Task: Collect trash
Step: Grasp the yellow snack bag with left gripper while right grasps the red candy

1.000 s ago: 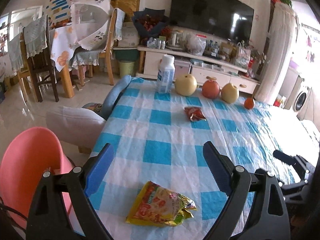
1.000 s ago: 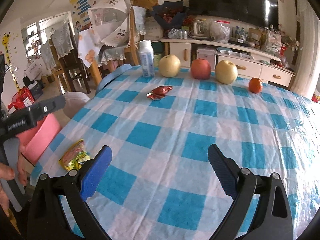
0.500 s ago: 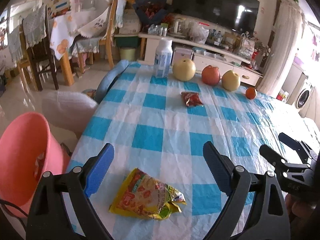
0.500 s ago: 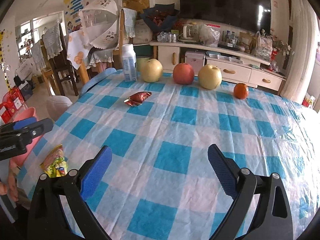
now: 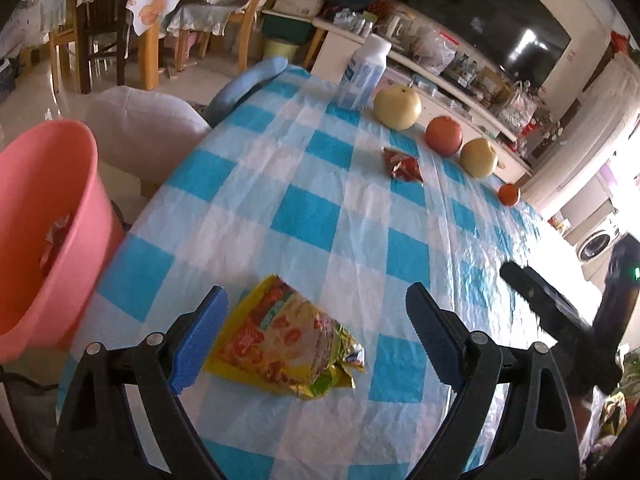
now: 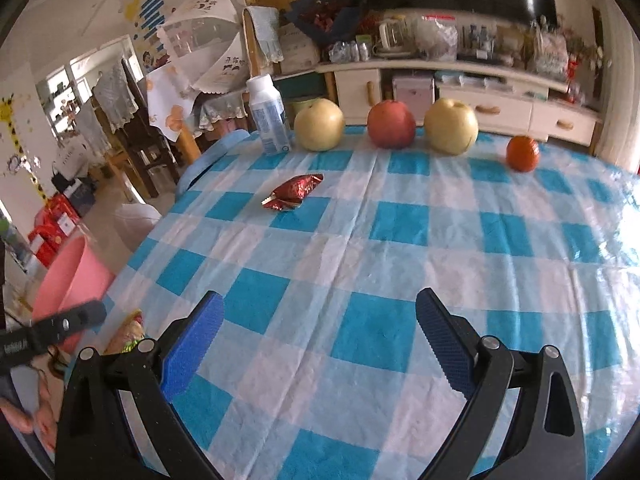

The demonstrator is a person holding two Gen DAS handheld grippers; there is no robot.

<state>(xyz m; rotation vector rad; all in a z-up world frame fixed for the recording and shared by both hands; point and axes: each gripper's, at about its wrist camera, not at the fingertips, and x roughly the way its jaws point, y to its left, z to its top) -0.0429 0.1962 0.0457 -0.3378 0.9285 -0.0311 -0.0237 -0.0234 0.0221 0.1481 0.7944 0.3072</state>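
A crumpled yellow snack bag (image 5: 286, 342) lies near the table's front left edge, between the open fingers of my left gripper (image 5: 316, 328), nearer the left finger. Its edge also shows in the right wrist view (image 6: 127, 336). A small red wrapper (image 5: 402, 164) lies farther back on the blue checked tablecloth (image 5: 304, 216); it shows in the right wrist view too (image 6: 292, 196). A pink bin (image 5: 44, 232) stands left of the table with some trash inside. My right gripper (image 6: 320, 336) is open and empty above the cloth.
A white bottle (image 6: 269, 115), two pears (image 6: 319, 125) (image 6: 451, 126), an apple (image 6: 391, 124) and a small orange (image 6: 522, 153) line the table's far edge. A padded stool (image 5: 140, 120) stands left of the table. Chairs and a TV cabinet (image 6: 460, 92) are behind.
My left gripper has come down and forward, so the yellow bag now lies between its fingers. My right gripper has advanced over the table. Both stay open.
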